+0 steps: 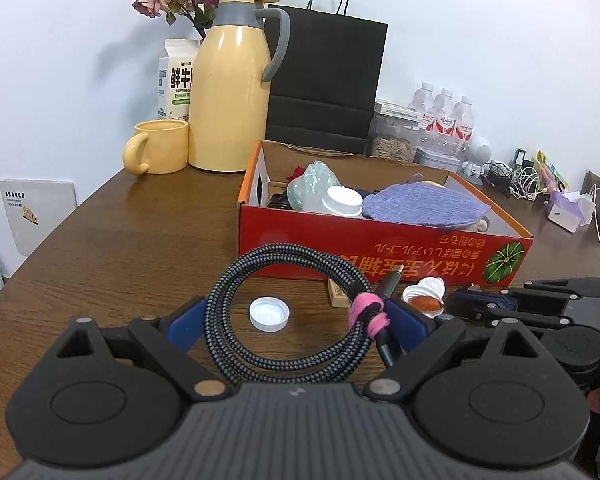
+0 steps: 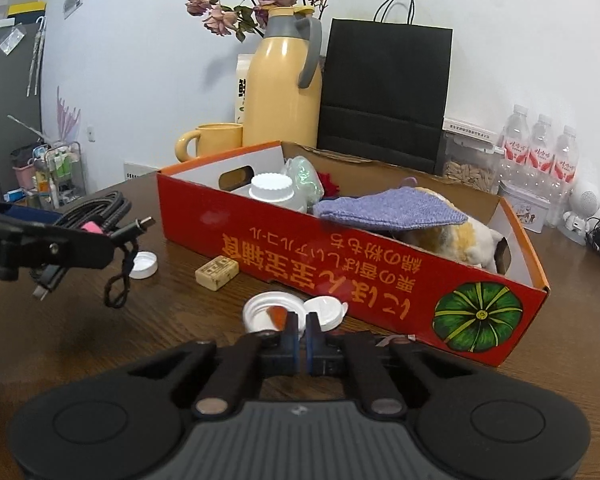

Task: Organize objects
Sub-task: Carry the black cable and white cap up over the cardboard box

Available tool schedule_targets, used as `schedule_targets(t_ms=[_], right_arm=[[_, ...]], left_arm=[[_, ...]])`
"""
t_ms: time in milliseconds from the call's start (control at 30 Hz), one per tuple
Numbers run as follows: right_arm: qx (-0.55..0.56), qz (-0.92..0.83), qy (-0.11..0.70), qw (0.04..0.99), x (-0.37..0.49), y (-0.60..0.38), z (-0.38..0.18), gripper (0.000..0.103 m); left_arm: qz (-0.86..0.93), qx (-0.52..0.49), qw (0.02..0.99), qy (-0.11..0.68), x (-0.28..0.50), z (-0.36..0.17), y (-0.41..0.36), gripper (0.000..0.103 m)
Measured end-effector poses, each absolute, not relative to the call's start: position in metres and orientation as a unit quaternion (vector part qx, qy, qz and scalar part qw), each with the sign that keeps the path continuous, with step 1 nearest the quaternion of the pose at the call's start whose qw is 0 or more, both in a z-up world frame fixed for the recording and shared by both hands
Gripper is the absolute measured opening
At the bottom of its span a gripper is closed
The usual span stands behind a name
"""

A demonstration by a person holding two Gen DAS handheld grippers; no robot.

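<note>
My left gripper (image 1: pixel 296 320) is shut on a coiled black braided cable (image 1: pixel 288 312) with a pink tie, held above the table in front of the red cardboard box (image 1: pixel 380 248). The cable also shows in the right wrist view (image 2: pixel 96 216). The box holds a purple cloth (image 2: pixel 388 210), a white-capped jar (image 2: pixel 272 192) and a plush toy. My right gripper (image 2: pixel 302 328) is shut and empty, just behind a white flip lid (image 2: pixel 292 310) with an orange bit. A white bottle cap (image 1: pixel 269 313) and a small tan block (image 2: pixel 217 272) lie on the table.
A yellow thermos (image 1: pixel 232 92), yellow mug (image 1: pixel 158 146), milk carton, dried roses and black paper bag (image 1: pixel 328 80) stand behind the box. Water bottles (image 2: pixel 540 152), a seed jar, tins and tangled cables are at the back right. The table's left edge is near.
</note>
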State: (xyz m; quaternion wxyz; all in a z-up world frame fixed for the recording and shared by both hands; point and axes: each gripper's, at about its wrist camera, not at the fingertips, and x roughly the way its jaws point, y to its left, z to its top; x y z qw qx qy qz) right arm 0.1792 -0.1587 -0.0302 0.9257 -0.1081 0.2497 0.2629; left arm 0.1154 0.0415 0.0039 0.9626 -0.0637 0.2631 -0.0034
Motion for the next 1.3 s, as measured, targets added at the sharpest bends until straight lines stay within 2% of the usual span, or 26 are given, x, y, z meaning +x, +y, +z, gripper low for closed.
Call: schedule_targets(t_ms=[333,467,700,800,1000,1300], right_arm=[[-0.092,0.276,0.222,0.931,0.168,-0.165,-0.022,0.001],[-0.085,0.284,0.233,0.926,0.181,-0.160,-0.018,0.013],[-0.128,0.295,0.283,0.903,0.207,-0.138,-0.028,0.013],[-0.130,0.295,0.280,0.904,0.205,-0.137,-0.032,0.013],[-0.122,0.298,0.250,0.913,0.192,-0.145,-0.025,0.012],[-0.070,0.297,0.161,0.939,0.175,-0.171,0.027,0.012]], left_arm=[[-0.002,-0.066,0.963,0.261,0.113,0.004,0.044,0.095],[-0.004,-0.065,0.963,0.261,0.114,0.004,0.042,0.095],[-0.005,-0.065,0.963,0.261,0.113,0.005,0.043,0.095],[-0.005,-0.066,0.963,0.261,0.112,0.005,0.044,0.095],[-0.008,-0.065,0.964,0.258,0.114,0.006,0.043,0.095],[-0.025,-0.050,0.972,0.226,0.135,0.033,0.028,0.095]])
